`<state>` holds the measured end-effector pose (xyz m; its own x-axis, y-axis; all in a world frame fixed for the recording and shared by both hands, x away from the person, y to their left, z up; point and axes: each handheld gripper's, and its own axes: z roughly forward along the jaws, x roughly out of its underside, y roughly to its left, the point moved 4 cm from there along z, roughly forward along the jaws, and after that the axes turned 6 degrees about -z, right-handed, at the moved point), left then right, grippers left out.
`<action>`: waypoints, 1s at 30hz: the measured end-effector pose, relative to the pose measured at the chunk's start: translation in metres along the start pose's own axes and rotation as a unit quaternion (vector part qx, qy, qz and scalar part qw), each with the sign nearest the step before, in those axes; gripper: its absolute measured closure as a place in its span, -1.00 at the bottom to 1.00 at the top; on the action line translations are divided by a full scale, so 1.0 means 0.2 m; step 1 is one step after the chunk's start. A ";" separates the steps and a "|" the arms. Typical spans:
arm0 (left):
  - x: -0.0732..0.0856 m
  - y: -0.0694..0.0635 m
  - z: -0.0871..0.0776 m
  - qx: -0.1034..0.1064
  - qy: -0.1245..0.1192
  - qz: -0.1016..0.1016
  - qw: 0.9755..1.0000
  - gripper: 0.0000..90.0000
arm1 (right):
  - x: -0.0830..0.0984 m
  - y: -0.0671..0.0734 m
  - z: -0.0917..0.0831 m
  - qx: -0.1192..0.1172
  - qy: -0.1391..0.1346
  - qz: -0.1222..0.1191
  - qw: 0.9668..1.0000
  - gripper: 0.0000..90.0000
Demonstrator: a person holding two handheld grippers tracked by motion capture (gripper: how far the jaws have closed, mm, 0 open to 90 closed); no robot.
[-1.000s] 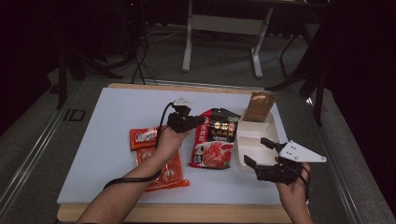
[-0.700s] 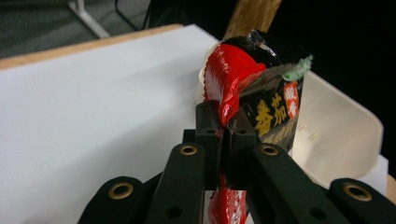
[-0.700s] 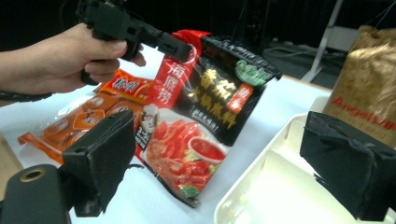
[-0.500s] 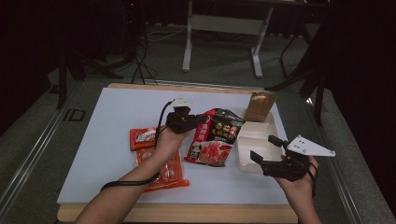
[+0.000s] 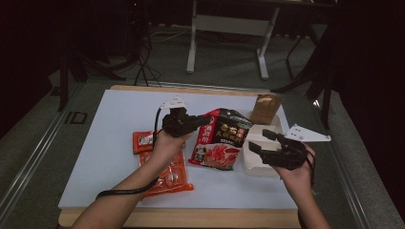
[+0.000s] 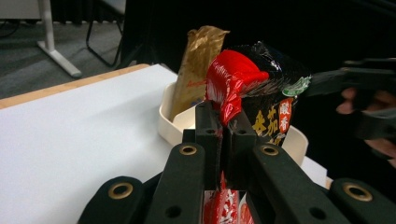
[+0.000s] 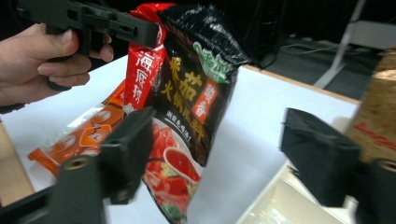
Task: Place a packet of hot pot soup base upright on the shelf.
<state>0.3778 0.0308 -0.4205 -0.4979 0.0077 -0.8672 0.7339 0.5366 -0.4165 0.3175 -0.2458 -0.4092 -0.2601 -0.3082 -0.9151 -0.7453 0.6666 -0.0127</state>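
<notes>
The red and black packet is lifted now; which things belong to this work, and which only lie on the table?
In the work:
- red and black packet, pinched at its top edge
- left gripper, jaws shut on it
- right gripper, jaws open, just been closing
- white tray

Lying about:
- orange packets
- brown packet, standing in the tray

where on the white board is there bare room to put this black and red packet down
Bare patches: the far-left stretch of the white board beyond the small orange sachet, and the near strip in front of the cream tray. Crowded: the middle, where the orange packet and the lifted black-and-red packet sit.
</notes>
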 end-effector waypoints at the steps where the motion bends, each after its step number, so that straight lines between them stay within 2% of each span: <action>1: 0.00 0.00 0.00 0.011 -0.005 0.000 1.000 0.93 | 0.00 0.00 0.02 -0.003 0.002 0.002 1.000 -0.36; 2: 0.00 0.00 0.00 0.010 -0.009 0.001 1.000 0.93 | 0.00 -0.01 0.04 0.001 0.003 0.001 1.000 -0.34; 4: 0.00 -0.01 0.00 0.020 -0.011 -0.009 1.000 0.93 | -0.01 -0.01 0.08 -0.007 0.007 0.004 1.000 -0.32; 6: 0.00 -0.02 0.00 0.022 -0.011 -0.008 1.000 0.93 | -0.01 -0.01 0.11 -0.021 0.002 0.011 1.000 -0.29; 8: 0.00 -0.03 0.01 0.025 -0.013 -0.003 1.000 0.93 | -0.03 0.00 0.12 -0.031 -0.001 0.015 0.999 -0.10; 10: 0.00 -0.05 0.01 0.031 -0.017 -0.004 0.999 0.92 | -0.05 0.00 0.12 -0.033 -0.006 0.015 0.999 0.00; 13: -0.01 -0.06 0.01 0.041 -0.025 -0.008 0.999 0.92 | -0.07 -0.01 0.12 -0.035 -0.008 0.020 0.999 0.11; 15: -0.02 -0.08 0.01 0.047 -0.025 -0.004 0.999 0.92 | -0.07 -0.02 0.12 -0.042 -0.006 0.021 0.999 0.16; 16: -0.02 -0.09 0.01 0.049 -0.025 -0.001 0.999 0.92 | -0.08 -0.02 0.13 -0.044 -0.005 0.020 0.999 0.28; 18: -0.02 -0.10 0.02 0.052 -0.023 0.003 0.998 0.92 | -0.09 -0.02 0.13 -0.068 -0.015 0.035 0.997 0.42; 20: -0.03 -0.10 0.02 0.054 -0.023 0.005 0.998 0.92 | -0.10 -0.02 0.12 -0.063 -0.010 0.030 0.997 0.60; 22: -0.03 -0.10 0.02 0.056 -0.018 0.008 0.998 0.91 | -0.11 -0.03 0.11 -0.078 -0.012 0.033 0.996 0.65; 26: -0.02 -0.09 0.01 0.062 -0.012 0.013 0.998 0.89 | -0.12 -0.02 0.11 -0.078 0.000 0.028 0.997 0.69; 30: -0.03 -0.10 0.00 0.063 -0.006 0.015 0.998 0.77 | -0.14 -0.02 0.09 -0.074 -0.004 0.022 0.997 0.71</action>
<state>0.3665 0.0198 -0.4081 -0.4695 0.0115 -0.8829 0.8014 0.4252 -0.4207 0.3392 -0.2273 -0.3903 -0.2903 -0.2749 -0.9166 -0.8153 0.5725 0.0865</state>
